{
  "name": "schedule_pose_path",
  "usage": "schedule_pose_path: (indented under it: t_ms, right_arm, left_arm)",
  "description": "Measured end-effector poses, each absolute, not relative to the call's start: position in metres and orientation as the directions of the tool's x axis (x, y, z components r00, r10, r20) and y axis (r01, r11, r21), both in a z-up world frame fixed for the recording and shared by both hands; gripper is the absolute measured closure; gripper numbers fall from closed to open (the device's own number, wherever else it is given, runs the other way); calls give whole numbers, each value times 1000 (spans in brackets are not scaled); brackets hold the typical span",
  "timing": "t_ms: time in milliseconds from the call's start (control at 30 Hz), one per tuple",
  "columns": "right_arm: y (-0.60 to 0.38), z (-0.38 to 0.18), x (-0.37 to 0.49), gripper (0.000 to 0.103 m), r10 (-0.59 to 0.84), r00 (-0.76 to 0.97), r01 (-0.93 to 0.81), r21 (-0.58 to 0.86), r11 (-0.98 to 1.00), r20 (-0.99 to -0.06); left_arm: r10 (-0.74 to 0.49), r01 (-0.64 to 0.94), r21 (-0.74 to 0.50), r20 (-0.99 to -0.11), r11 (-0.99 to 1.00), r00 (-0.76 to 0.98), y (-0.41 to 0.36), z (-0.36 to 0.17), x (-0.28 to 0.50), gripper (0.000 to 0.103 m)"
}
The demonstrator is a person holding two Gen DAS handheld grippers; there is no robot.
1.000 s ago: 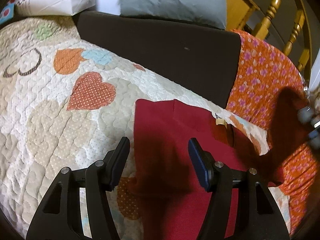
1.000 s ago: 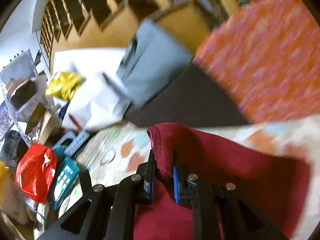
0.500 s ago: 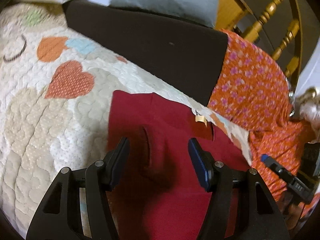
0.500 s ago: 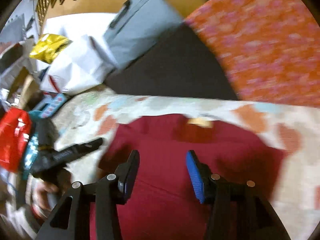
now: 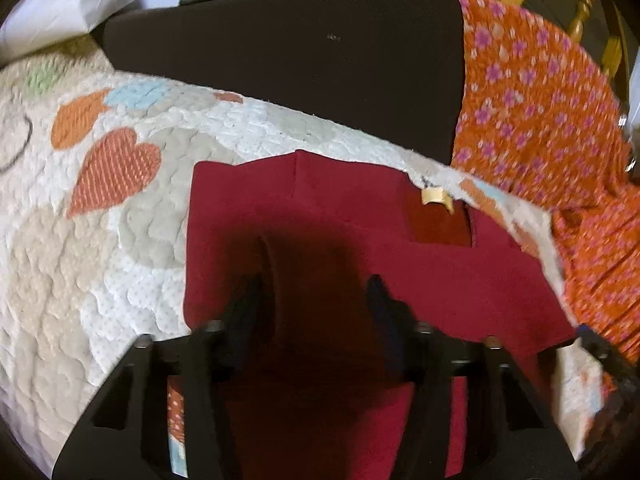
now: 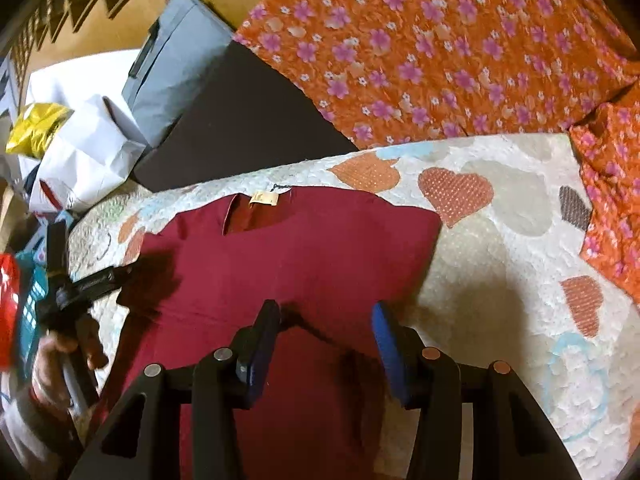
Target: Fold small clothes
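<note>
A dark red garment lies spread on the heart-patterned quilt, its neck label at the far edge. My left gripper hovers low over the garment's left part. Its jaws are closing, with a raised ridge of red cloth just inside the left finger; the pads do not press on it. My right gripper is open above the garment's near right part, with only flat cloth under the gap. In the right wrist view a hand holds the left gripper at the left edge.
A black cushion and an orange floral cloth border the quilt's far side. White bags, a grey bag and a gold packet lie beyond. A wooden chair stands at the back right.
My right gripper let go of the red cloth, opened and came down over the garment, which now lies flat. My left gripper moved onto the garment and its jaws narrowed.
</note>
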State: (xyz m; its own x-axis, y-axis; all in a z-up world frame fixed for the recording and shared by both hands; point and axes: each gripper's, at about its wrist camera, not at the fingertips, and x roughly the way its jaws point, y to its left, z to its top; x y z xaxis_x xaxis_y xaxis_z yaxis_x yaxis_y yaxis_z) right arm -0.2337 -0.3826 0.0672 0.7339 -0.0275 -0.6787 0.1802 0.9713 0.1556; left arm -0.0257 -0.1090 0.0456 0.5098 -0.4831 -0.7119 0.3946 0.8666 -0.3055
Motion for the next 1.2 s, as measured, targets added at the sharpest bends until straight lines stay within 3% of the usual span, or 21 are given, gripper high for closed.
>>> schedule_pose_path:
  t_ms: [133,267,333,400,567,633,700,933,1067,1200]
  right_arm:
    - [-384,68,-249,55,-60,732,175,102,979,-679]
    - [-388,41,-224,55,-106,642,183,18,983,-759]
    - [-398,40,-216,76,-153,662,231,5,973,-734]
    - [-412,48,-222,84,-231,664,318,-12,948,-711]
    - [-433,29,-235,84,-275,568,377,-52,925,-776]
    - [-450,28,-243,81,-152,572,392,106,914,-806]
    - [-453,40,-258,74,-115,610,392,172,904,-784]
    - [-422,90,-266,73,-176,722,339,121,933,-669]
    - [-408,86,-225,74,-161,732,297,98,950,-661]
    - [-399,56,-173,78,-160,685,266,40,963,-711]
  left_arm:
    - [-483,396,-307,-717,866,502,-110,45,-22,64]
    - [-460,386,-287,-733,877,501,-113,41,-24,64]
    - [-446,393,-263,-738,881,506,-116,43,-26,64]
    - [-442,402,-251,-740,881,507,-115,44,-27,64]
    - [-387,403,-184,-767,897,511,-119,31,-28,64]
    - [-386,414,-174,-768,893,510,-116,36,-32,64]
    - [-402,418,-190,-761,889,509,-111,43,-36,64]
    - [-433,413,-226,-734,882,523,-113,59,-39,64]
    - [-407,438,-176,-755,881,515,-133,47,-40,64]
    - [-356,431,-123,-779,894,516,-141,29,-35,63]
